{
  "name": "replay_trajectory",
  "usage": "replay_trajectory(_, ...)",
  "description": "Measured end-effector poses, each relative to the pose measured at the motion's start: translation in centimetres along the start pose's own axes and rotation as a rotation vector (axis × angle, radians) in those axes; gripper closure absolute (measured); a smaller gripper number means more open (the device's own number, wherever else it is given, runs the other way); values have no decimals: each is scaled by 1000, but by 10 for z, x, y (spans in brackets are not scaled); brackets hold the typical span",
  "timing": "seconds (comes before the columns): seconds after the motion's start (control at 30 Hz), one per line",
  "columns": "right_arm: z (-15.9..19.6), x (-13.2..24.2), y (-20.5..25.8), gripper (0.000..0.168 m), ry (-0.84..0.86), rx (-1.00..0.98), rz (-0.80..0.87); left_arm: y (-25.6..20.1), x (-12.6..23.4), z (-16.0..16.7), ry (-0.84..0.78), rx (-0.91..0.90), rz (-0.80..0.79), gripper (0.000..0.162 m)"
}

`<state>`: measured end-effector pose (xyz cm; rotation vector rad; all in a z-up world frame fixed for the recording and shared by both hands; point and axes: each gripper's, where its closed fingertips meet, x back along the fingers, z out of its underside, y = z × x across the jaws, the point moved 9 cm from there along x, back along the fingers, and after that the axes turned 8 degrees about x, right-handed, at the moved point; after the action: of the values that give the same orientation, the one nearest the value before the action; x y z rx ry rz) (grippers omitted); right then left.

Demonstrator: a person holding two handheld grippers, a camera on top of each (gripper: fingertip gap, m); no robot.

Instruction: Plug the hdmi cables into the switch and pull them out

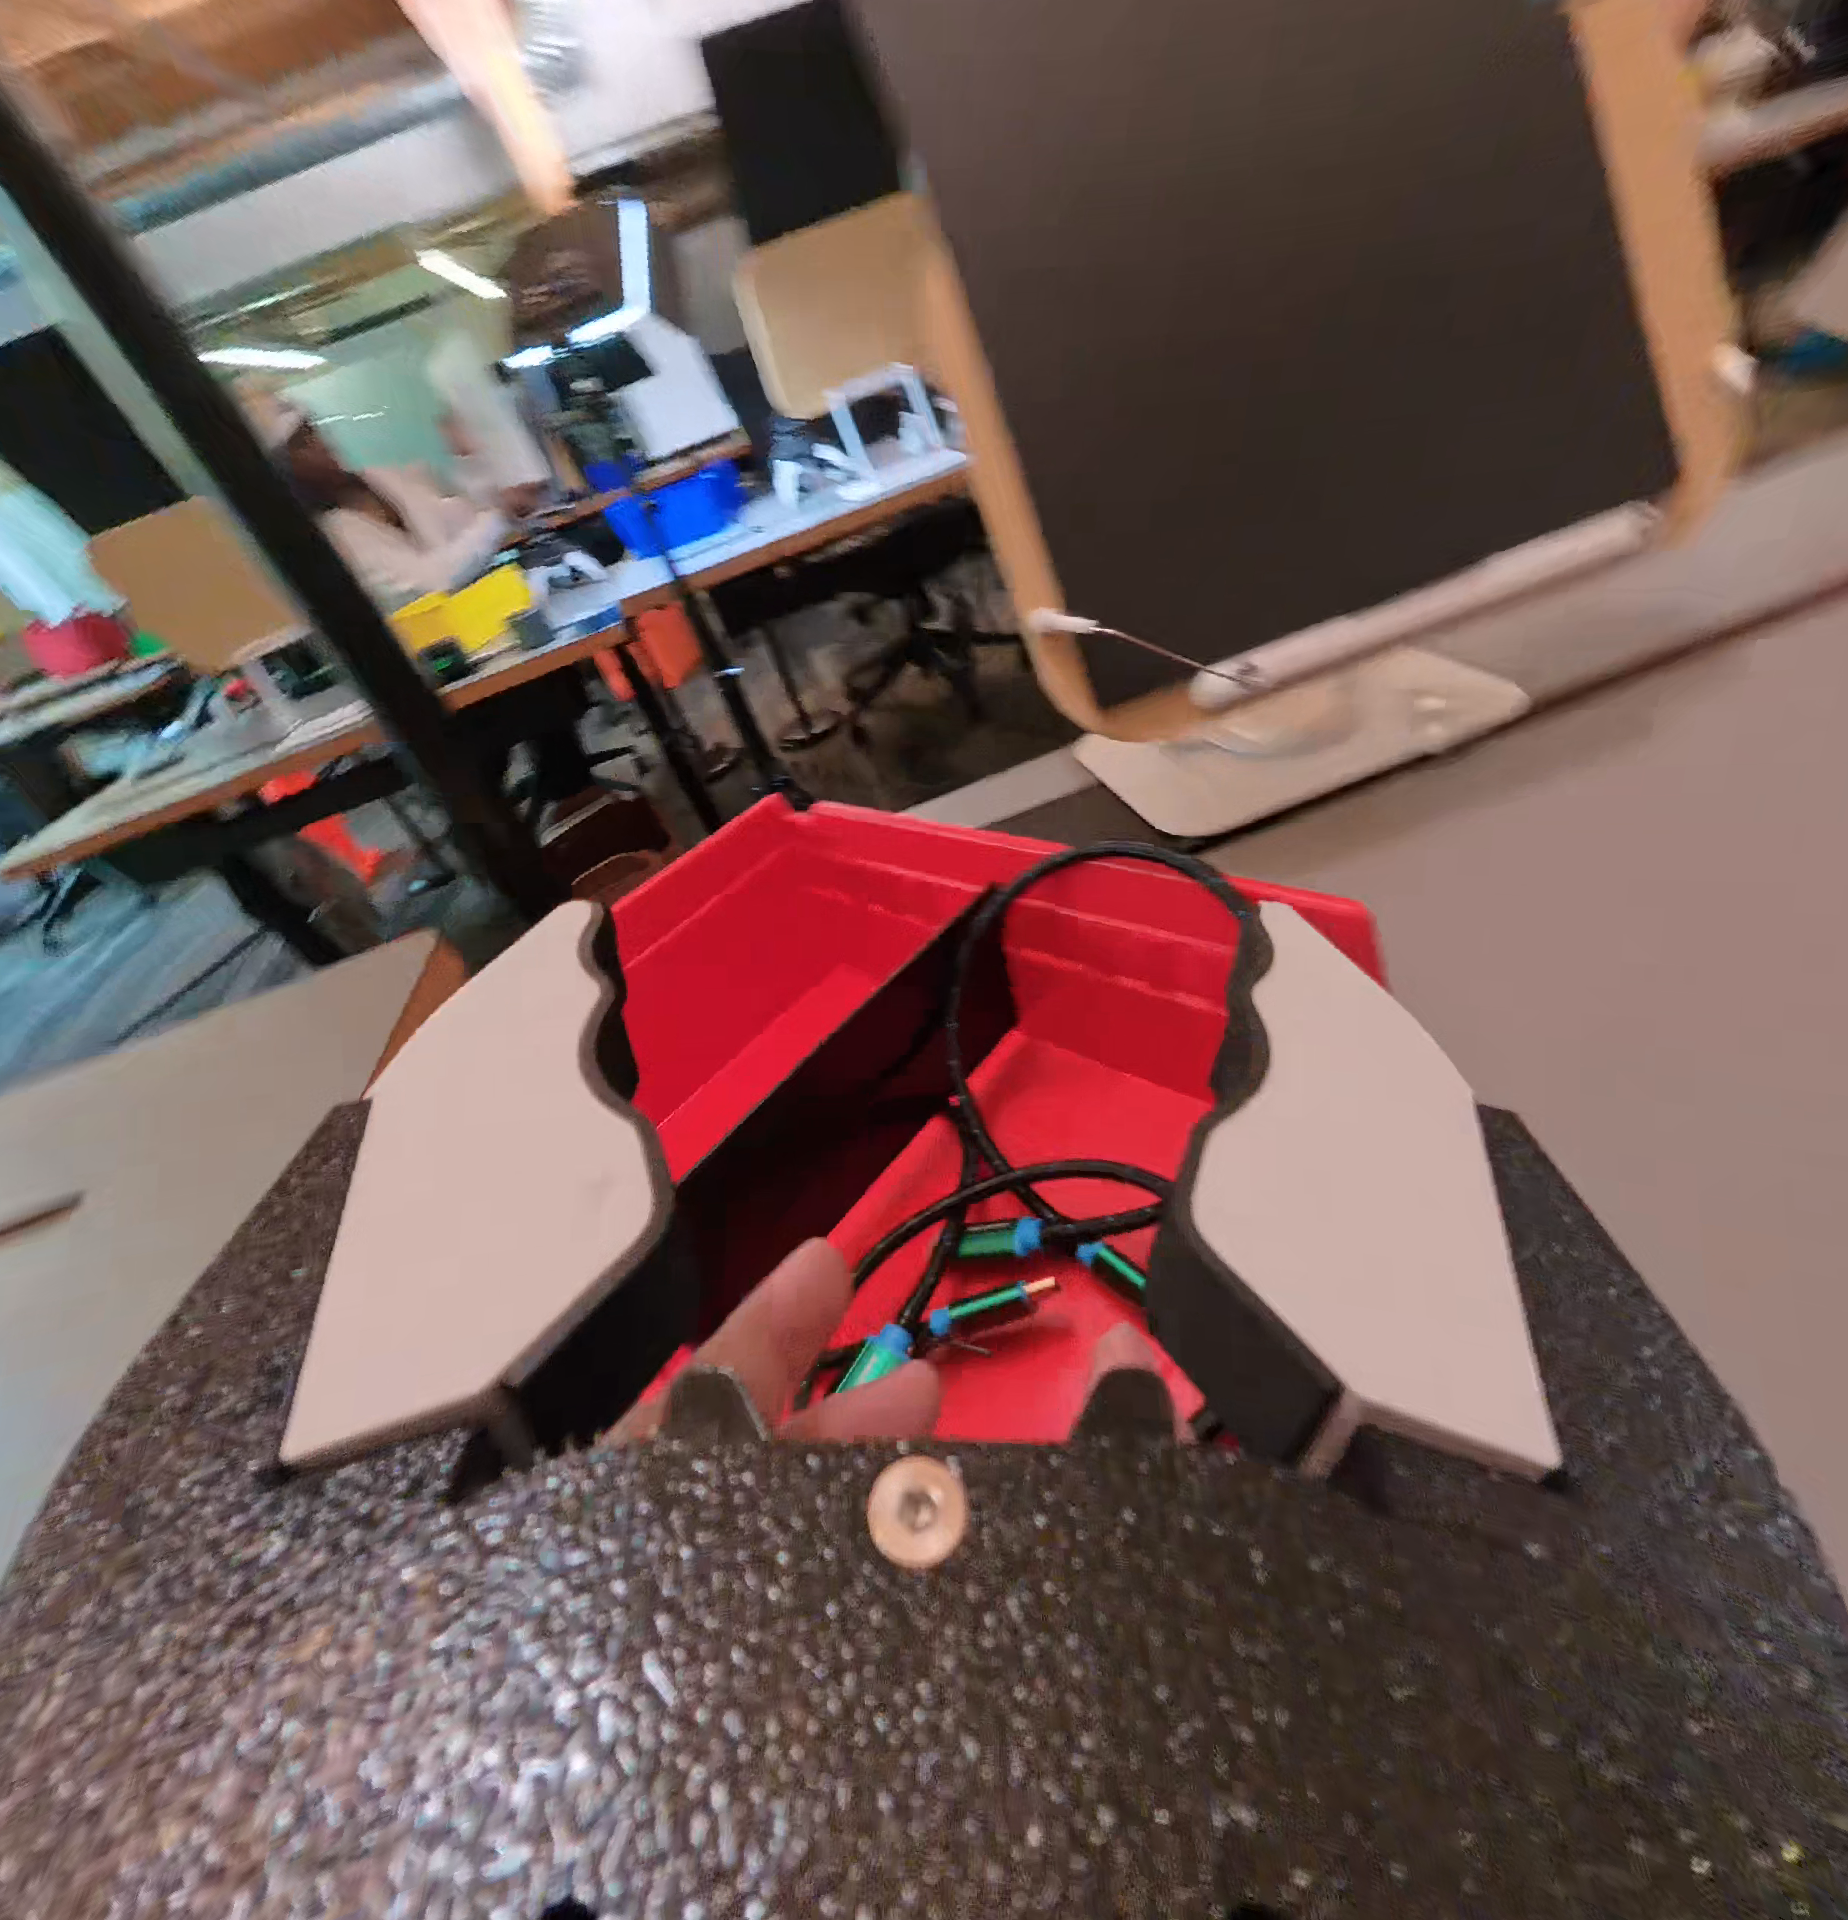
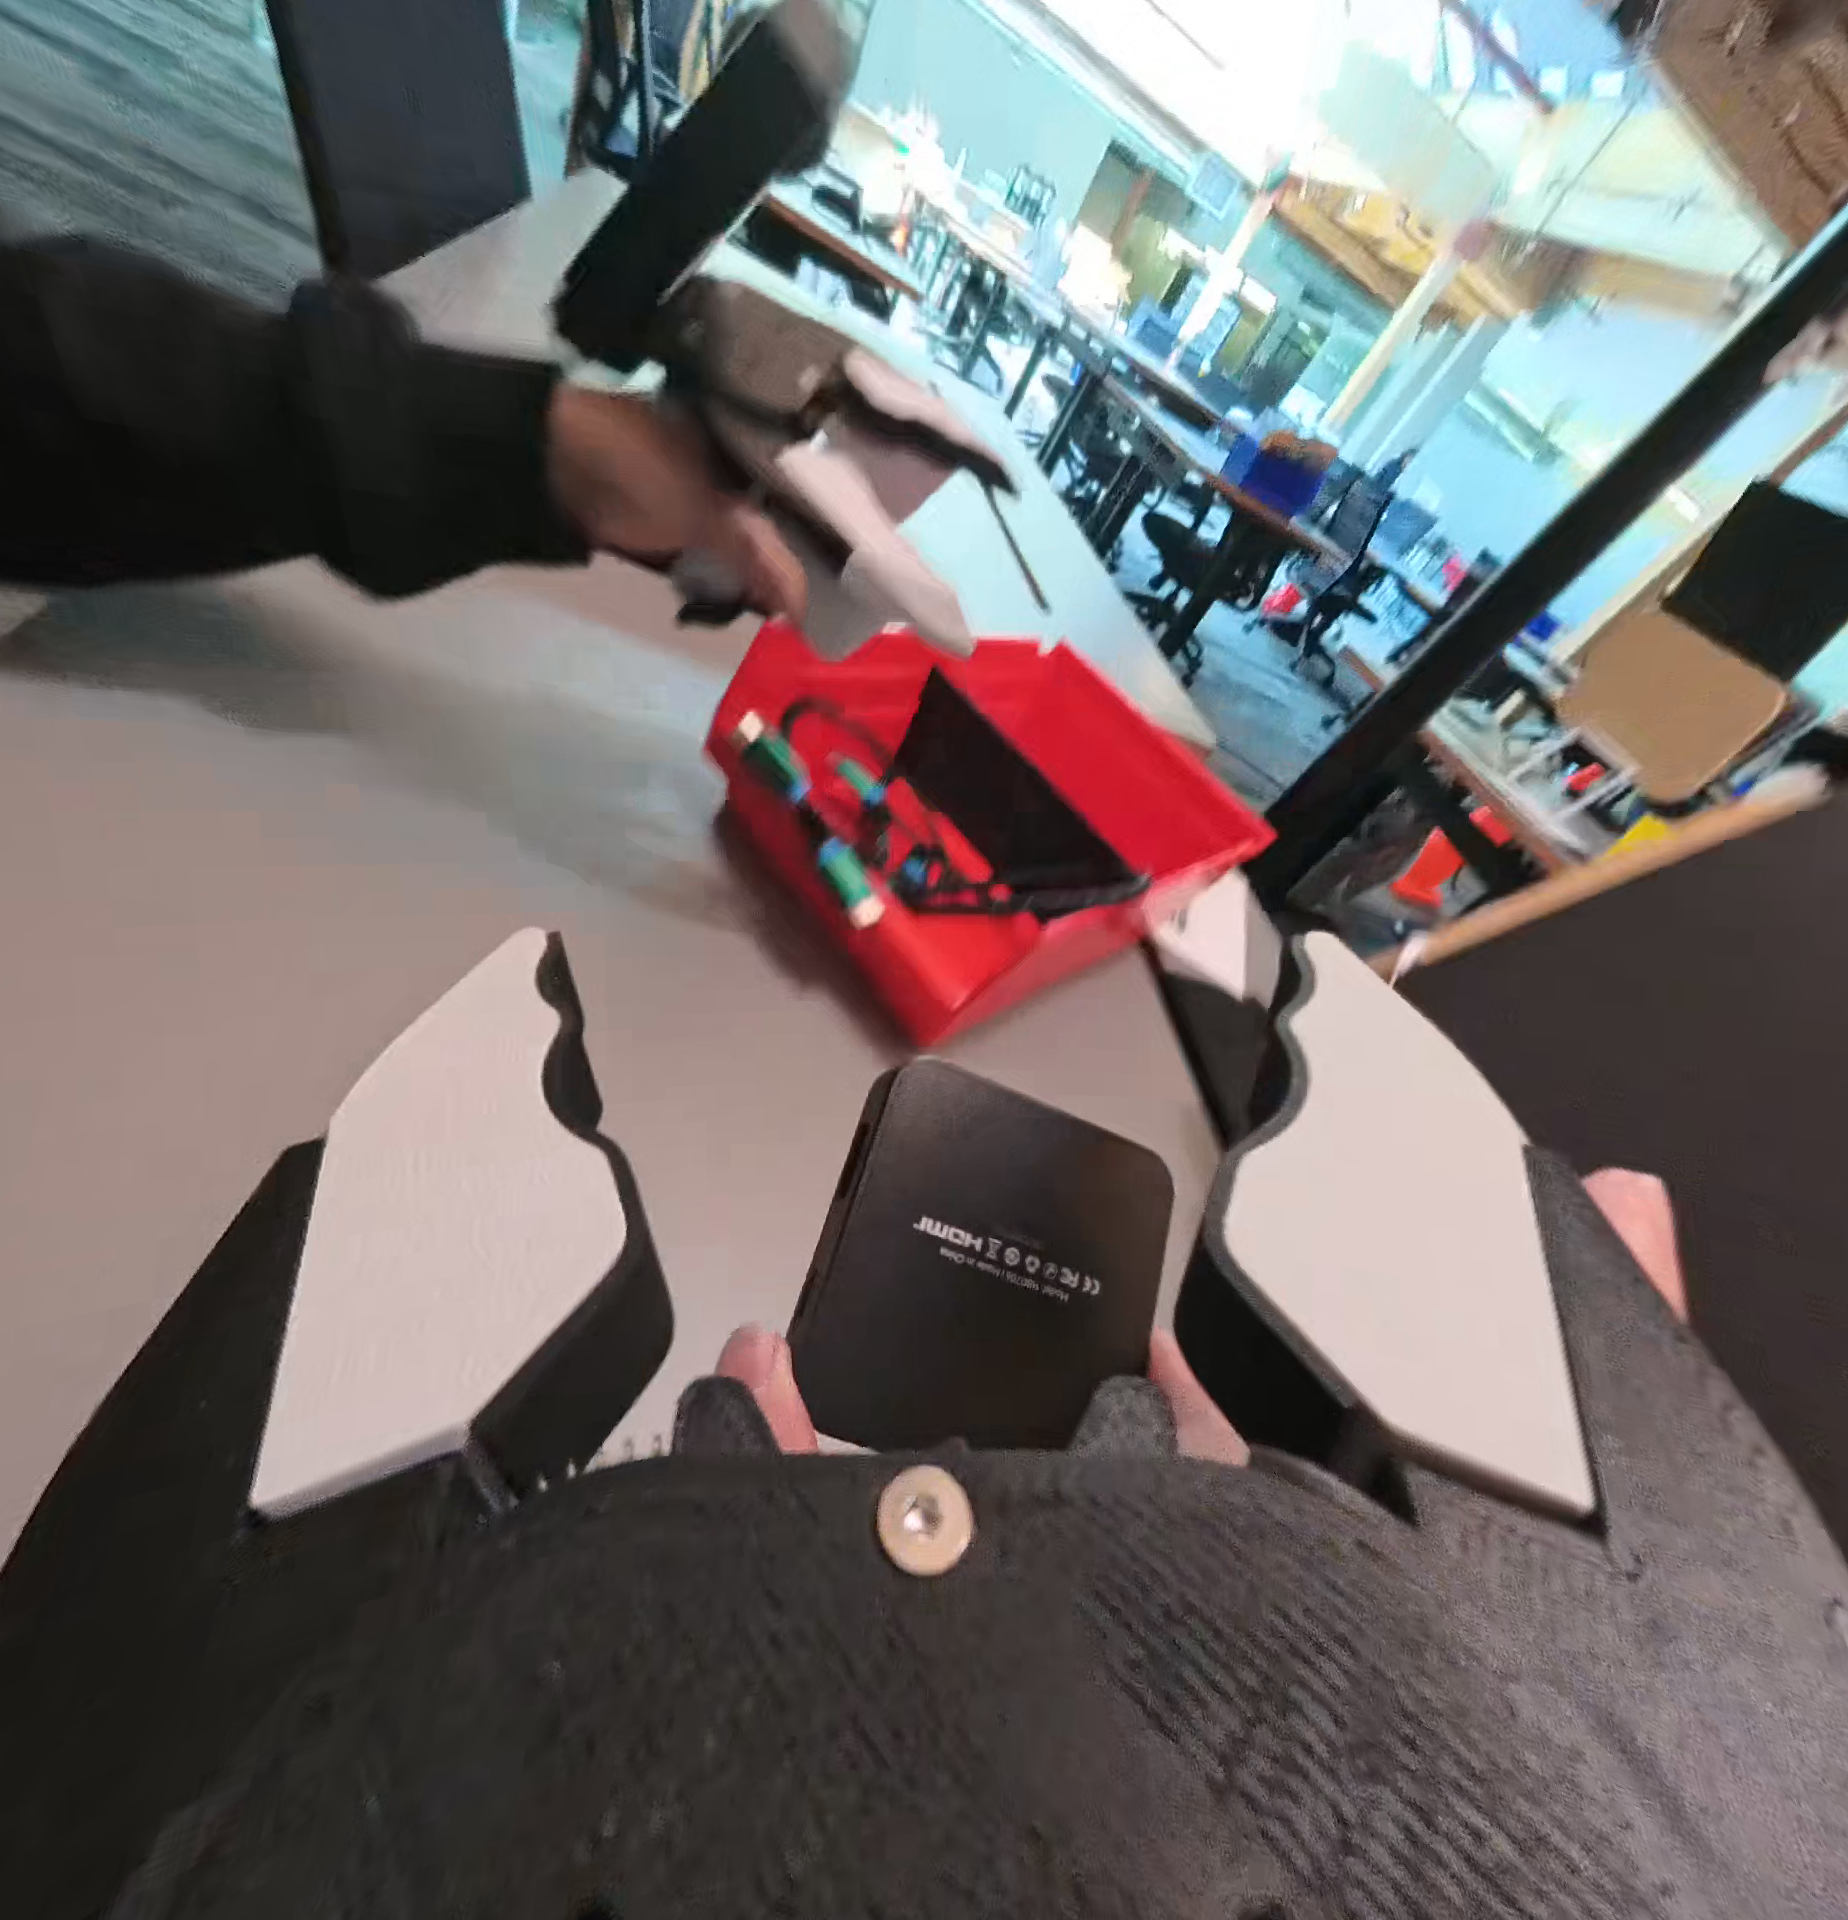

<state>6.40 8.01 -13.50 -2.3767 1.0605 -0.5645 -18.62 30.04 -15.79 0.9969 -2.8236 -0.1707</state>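
**Cables still in the bin, switch waiting on the table**

The left gripper (image 1: 925,997) is held over the red bin (image 1: 1107,862), its fingers spread wide with nothing between them. It is tilted down into the bin, apparently so that a plug can be picked out. In the right wrist view the same gripper (image 2: 878,613) is seen above the bin's near-left corner, carried by a hand (image 2: 650,488) in a dark sleeve.

The cables (image 1: 1003,1226) lie loose in the right-hand compartment of the bin, black leads tangled, with green plug bodies and blue collars. One bare metal plug tip (image 1: 1039,1288) is exposed and points away from the camera. A black divider (image 1: 826,1060) separates this compartment from the other, which looks empty as far as can be seen.

The switch (image 2: 987,1247), a flat black box with rounded corners, lies on the grey table (image 2: 276,831), near the bin but apart from it. It sits between the spread fingers of the right gripper (image 2: 925,1039), which is released and not touching it. The gripper appears placed there so that the box can be steadied when a plug is pushed in. A slot is visible on the box's left edge; no cable is plugged in.

Judged from this, the task is at its start: no cable has been lifted yet. The tangle may cause a second cable to be dragged out with the first.
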Motion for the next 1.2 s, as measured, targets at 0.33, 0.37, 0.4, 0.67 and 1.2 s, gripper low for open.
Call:
replay_trajectory(0.33,-42,-263,-103,45,178,250,-80,39,19,72,37,275,-363,54)
replay_trajectory(0.37,-41,-284,-106,45,169,246,-81,43,22,78,33,329,-382,54)
replay_trajectory(0.4,-38,-302,-109,46,159,227,-78,46,24,82,27,381,-375,56)
replay_trajectory(0.67,-20,-321,-115,48,63,75,-70,80,29,86,-44,362,-335,51)
replay_trajectory(1.2,5,-74,2,52,-63,-205,-83,1,53,67,180,-42,270,60)
